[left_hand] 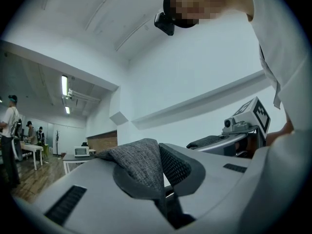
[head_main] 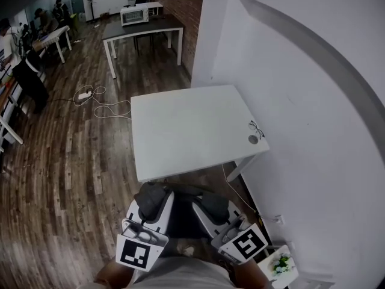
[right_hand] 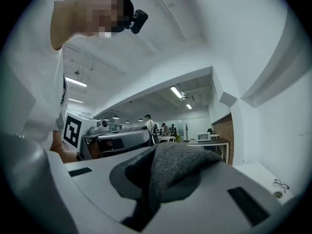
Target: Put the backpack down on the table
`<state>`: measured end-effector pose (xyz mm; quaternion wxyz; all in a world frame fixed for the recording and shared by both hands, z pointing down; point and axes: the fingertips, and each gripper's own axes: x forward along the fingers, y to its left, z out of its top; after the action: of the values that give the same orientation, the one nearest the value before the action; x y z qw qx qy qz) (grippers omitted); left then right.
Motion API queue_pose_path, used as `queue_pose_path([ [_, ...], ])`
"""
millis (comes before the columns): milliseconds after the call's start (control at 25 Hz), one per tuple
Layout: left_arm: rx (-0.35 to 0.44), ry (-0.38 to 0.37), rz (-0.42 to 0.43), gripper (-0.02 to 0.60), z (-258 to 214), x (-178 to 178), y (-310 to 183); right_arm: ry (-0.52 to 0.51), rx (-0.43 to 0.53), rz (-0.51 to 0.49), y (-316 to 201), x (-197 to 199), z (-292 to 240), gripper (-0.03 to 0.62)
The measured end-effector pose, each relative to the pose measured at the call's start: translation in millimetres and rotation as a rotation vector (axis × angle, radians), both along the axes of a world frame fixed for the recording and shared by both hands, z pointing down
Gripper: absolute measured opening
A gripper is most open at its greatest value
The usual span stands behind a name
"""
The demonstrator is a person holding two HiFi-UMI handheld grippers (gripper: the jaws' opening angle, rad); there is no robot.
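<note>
Left gripper (head_main: 153,198) is noted clamped on a fold of the grey backpack (left_hand: 139,162); the jaws are pressed tight on it and the cloth is bunched up out of the throat. Right gripper (head_main: 212,206) is likewise closed on a second fold of the same grey cloth. Both are held level and side by side, close to the body, just short of the near edge of the table (head_main: 186,125).

The backpack is judged to hang between and below the two grippers. A dark mass is seen there in the head view, though its shape cannot be made out. Two grip points are probably used so that the load is shared and the bag is kept from swinging or twisting.

The bag is not yet over the table, and no part of it is touching the top. The top is mostly bare, so room is left for a set-down in the middle. Glasses (head_main: 256,128) and a small round thing (head_main: 253,139) lie at the right edge, well apart from the likely landing place, and are best avoided.

Next, as judged: the bag is to be carried forward over the top, lowered until its weight is taken, then released from both grips.
</note>
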<state>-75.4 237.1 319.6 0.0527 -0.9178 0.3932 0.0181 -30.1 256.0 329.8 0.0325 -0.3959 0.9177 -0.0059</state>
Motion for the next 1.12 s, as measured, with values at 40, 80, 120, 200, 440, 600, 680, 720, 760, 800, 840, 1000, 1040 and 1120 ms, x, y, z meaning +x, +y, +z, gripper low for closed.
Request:
queue_pose_path([
  [40, -0.007, 0.011, 0.007, 0.035, 0.3, 0.4, -5.9, -0.001, -0.006, 0.004, -6.1, 0.0, 0.7, 0.044],
  [80, -0.01, 0.016, 0.017, 0.035, 0.3, 0.3, -12.4, -0.005, -0.013, 0.007, -13.0, -0.6, 1.2, 0.044],
  [120, -0.009, 0.011, 0.031, 0.035, 1.1, 0.0, -19.5, -0.003, -0.026, 0.01, -20.5, -1.0, 3.8, 0.044],
  [200, -0.009, -0.016, 0.067, 0.035, 4.5, 0.1, -36.3, 0.03, -0.065, 0.012, -37.9, 0.5, 14.6, 0.044],
  [440, 0.001, -0.072, 0.127, 0.037, 11.4, 1.8, -88.2, 0.017, -0.052, 0.047, -95.7, 1.2, 12.4, 0.044],
  [600, 0.016, -0.066, 0.152, 0.037, 9.1, 1.4, -119.3, 0.049, -0.074, 0.063, -124.2, 1.4, 17.0, 0.044],
  [680, 0.028, -0.076, 0.169, 0.035, 10.0, 2.1, -131.7, 0.049, -0.067, 0.08, -139.2, 1.8, 15.3, 0.044],
  [720, 0.031, -0.076, 0.176, 0.035, 9.8, 2.2, -136.8, 0.051, -0.062, 0.088, -145.9, 2.0, 14.0, 0.044],
  [760, 0.032, -0.074, 0.182, 0.035, 8.9, 1.3, -141.2, 0.057, -0.059, 0.095, -151.8, 1.3, 12.5, 0.045],
  [800, 0.031, -0.068, 0.186, 0.036, 7.5, -0.7, -145.4, 0.065, -0.057, 0.101, -156.6, -0.4, 10.8, 0.044],
  [840, 0.027, -0.059, 0.187, 0.036, 6.1, -3.2, -149.5, 0.074, -0.054, 0.105, -160.4, -2.6, 9.3, 0.046],
  [1000, 0.023, -0.055, 0.187, 0.037, 2.2, -8.1, -166.3, 0.086, -0.041, 0.104, -173.5, -7.3, 5.3, 0.044],
  [1040, 0.023, -0.056, 0.182, 0.037, 1.2, -7.9, -170.1, 0.085, -0.043, 0.101, -176.6, -7.1, 4.8, 0.044],
  [1120, 0.025, -0.063, 0.176, 0.037, -0.7, -6.5, -176.5, 0.074, -0.053, 0.097, -182.6, -5.9, 4.1, 0.044],
])
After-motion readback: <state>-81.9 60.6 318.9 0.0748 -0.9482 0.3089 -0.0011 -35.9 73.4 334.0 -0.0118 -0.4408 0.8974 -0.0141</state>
